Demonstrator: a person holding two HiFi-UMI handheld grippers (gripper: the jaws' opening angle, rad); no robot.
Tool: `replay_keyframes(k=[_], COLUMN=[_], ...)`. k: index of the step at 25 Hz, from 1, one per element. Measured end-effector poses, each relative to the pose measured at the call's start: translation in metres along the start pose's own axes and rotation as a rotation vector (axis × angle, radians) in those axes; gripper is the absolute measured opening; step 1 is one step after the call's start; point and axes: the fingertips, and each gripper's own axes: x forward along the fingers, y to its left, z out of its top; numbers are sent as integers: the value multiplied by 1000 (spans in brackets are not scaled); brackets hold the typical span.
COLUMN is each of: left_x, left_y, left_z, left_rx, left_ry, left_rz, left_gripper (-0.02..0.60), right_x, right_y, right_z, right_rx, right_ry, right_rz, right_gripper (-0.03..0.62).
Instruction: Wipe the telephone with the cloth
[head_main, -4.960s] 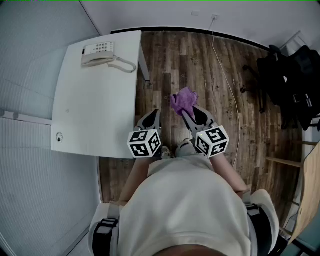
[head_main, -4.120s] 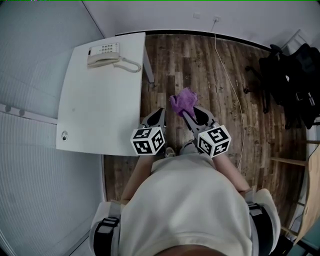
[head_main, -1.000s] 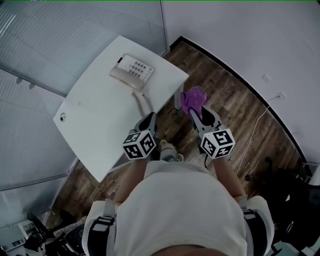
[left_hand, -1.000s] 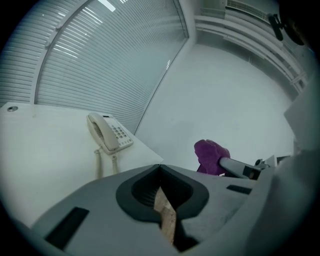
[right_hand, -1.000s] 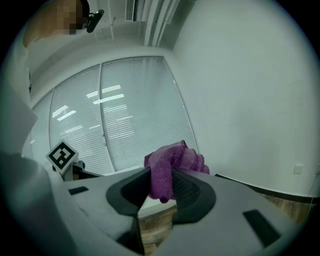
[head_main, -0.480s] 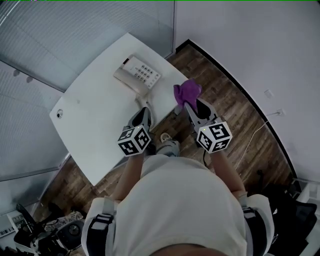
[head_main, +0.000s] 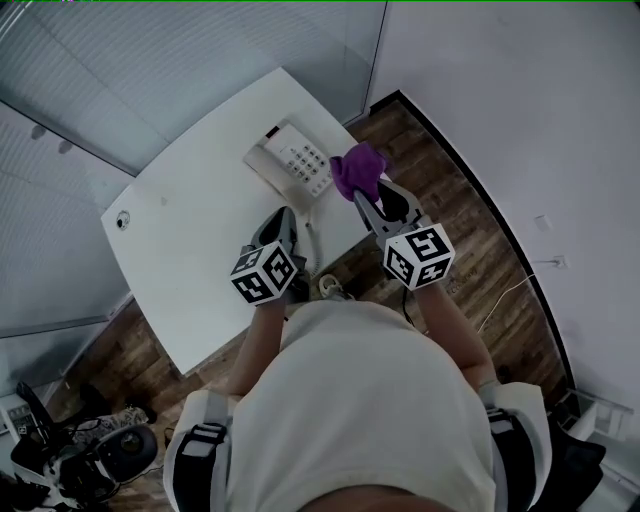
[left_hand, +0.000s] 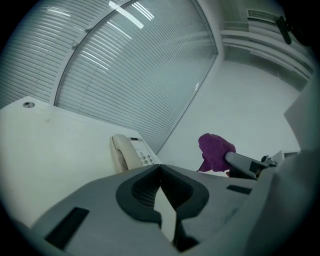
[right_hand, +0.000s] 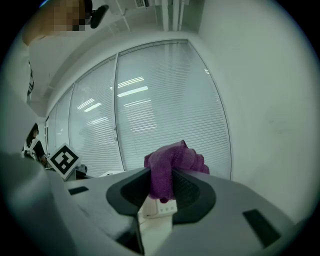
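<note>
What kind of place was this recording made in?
Most likely an office or meeting room: a plain white desk carrying a corded desk telephone, glass partitions with slatted blinds behind it, and a wood-plank floor.

Office — white desk (head_main: 185, 260), corded telephone (head_main: 297, 166), glass partition (head_main: 200, 70) with slatted blinds (left_hand: 125, 75), wood-plank floor (head_main: 480, 270)

One telephone (head_main: 292, 160) edge behind the purple cloth (head_main: 358, 170)

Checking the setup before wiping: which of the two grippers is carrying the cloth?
The right gripper, shut on the bunched purple cloth; the left gripper is shut, empty.
</note>
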Motion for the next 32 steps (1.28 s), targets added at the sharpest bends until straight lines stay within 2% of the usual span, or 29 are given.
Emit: replay_keyframes(k=[7, 17, 24, 32], left_x=[8, 7, 1, -6], left_y=[18, 60, 78, 74], left_z=[9, 18, 19, 6], left_rx=[-34, -93, -107, -133], left_ry=[-31, -66, -53, -85], left_rz=[66, 171, 200, 254], left_gripper=[21, 21, 21, 21], right_x=[60, 154, 208, 231], right_y=[7, 39, 64, 63], right_z=[9, -1, -7, -27], right_rx=[-45, -83, -128, -120], right_ry=[19, 89, 132, 184], right_rz=[115, 271, 333, 352], right_gripper=[130, 130, 130, 130])
